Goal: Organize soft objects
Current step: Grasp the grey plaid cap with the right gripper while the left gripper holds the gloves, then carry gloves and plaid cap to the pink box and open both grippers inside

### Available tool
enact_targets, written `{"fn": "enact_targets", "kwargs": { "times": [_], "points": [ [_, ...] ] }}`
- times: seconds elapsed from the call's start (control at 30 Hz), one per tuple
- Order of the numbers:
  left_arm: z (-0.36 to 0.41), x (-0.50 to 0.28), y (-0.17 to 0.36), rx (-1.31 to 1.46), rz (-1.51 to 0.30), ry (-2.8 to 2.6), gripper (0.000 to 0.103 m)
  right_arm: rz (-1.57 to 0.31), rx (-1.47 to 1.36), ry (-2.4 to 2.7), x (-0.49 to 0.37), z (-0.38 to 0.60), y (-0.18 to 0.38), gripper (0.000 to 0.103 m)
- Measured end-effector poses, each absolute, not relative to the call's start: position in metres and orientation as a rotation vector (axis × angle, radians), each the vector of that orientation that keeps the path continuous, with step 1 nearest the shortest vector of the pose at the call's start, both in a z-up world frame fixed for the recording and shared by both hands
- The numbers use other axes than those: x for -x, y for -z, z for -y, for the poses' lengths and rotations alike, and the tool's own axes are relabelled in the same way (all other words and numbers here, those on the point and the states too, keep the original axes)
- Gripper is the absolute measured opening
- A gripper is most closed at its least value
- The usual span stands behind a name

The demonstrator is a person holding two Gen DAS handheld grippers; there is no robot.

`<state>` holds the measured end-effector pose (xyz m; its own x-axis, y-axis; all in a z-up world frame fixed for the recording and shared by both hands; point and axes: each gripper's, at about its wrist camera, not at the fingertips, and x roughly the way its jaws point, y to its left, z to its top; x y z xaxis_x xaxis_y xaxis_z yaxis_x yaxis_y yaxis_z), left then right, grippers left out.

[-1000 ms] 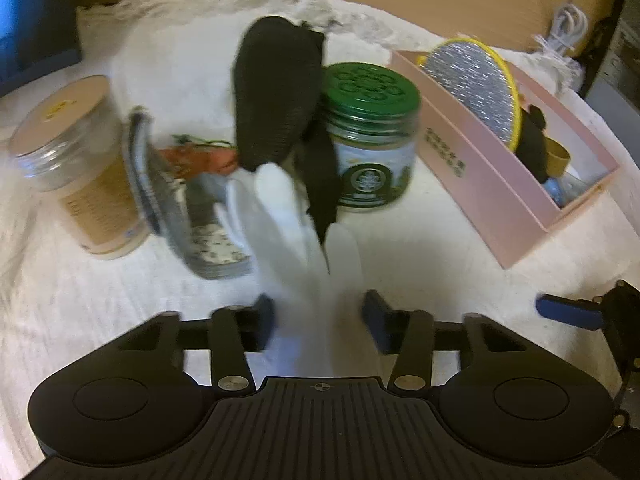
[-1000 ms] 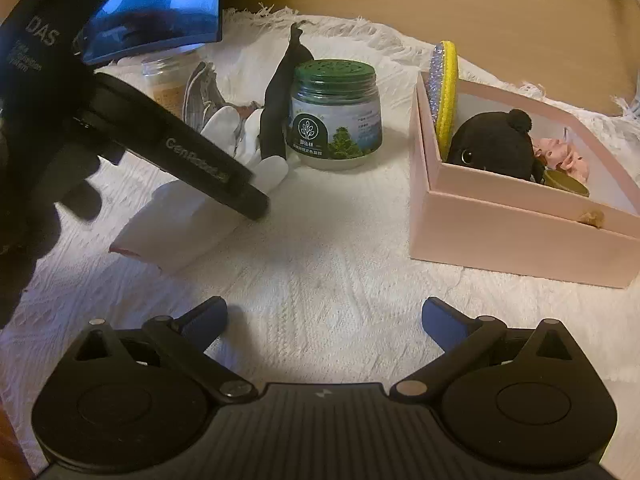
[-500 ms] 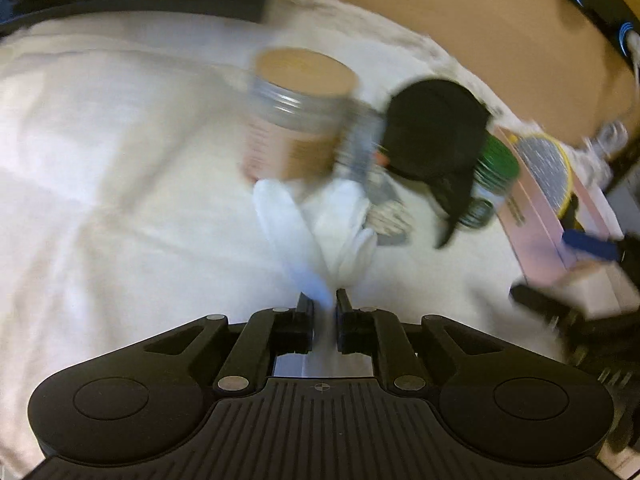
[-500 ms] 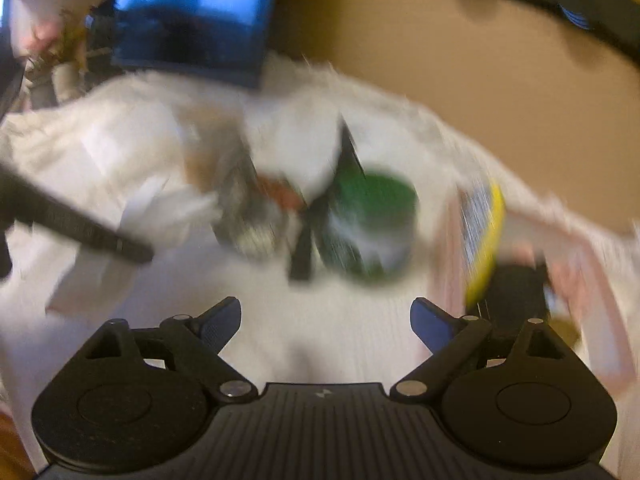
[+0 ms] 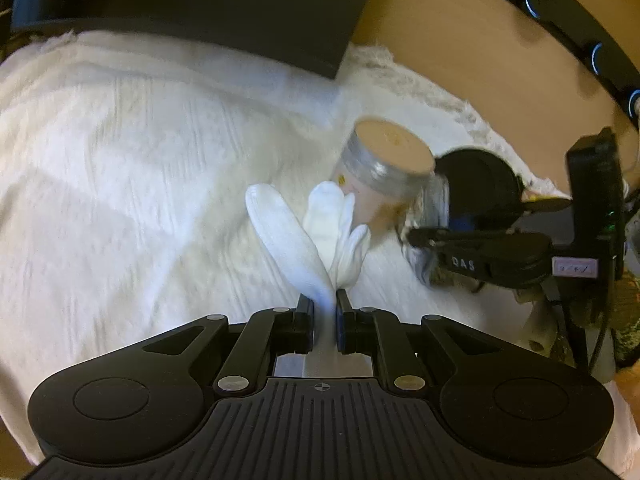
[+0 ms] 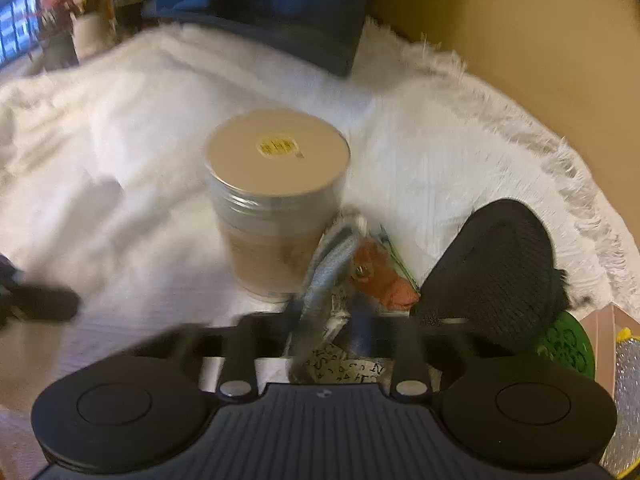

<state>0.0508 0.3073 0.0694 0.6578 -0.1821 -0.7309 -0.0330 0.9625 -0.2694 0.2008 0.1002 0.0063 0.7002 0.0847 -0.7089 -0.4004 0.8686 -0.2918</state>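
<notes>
My left gripper (image 5: 324, 312) is shut on a white glove (image 5: 316, 236), whose fingers stick out ahead over the white cloth. My right gripper (image 6: 326, 332) is blurred; its fingers stand on either side of a grey patterned fabric pouch (image 6: 332, 264) beside the tan-lidded jar (image 6: 276, 200). Whether it grips the pouch is unclear. A black knitted soft item (image 6: 496, 272) lies to the right of the pouch. An orange soft piece (image 6: 384, 276) sits between them. The right gripper also shows in the left wrist view (image 5: 416, 236), at the pouch.
A white fringed cloth (image 6: 440, 128) covers the table. The tan-lidded jar (image 5: 384, 176) stands just beyond the glove. A green jar lid (image 6: 568, 344) and a silver-yellow disc (image 6: 628, 400) are at the far right. A dark screen (image 5: 200, 8) stands at the back.
My left gripper closed on the white glove and swung left with it. My right gripper moved forward to the grey pouch and its fingers narrowed around it.
</notes>
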Motion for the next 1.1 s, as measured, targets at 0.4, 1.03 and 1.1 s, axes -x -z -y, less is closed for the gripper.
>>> {"fn": "enact_targets", "kwargs": {
  "times": [0.4, 1.03, 1.1],
  "points": [
    [-0.308, -0.140, -0.184, 0.153, -0.660, 0.154, 0.013, -0.525, 0.343, -0.282, -0.177, -0.088, -0.179, 0.008],
    [-0.198, -0.192, -0.207, 0.041, -0.680, 0.369, 0.013, -0.352, 0.262, -0.138, -0.118, -0.007, -0.243, 0.008],
    [-0.182, -0.194, -0.204, 0.035, -0.692, 0.396, 0.013, -0.349, 0.255, -0.112, -0.111, 0.005, -0.245, 0.008]
  ]
}}
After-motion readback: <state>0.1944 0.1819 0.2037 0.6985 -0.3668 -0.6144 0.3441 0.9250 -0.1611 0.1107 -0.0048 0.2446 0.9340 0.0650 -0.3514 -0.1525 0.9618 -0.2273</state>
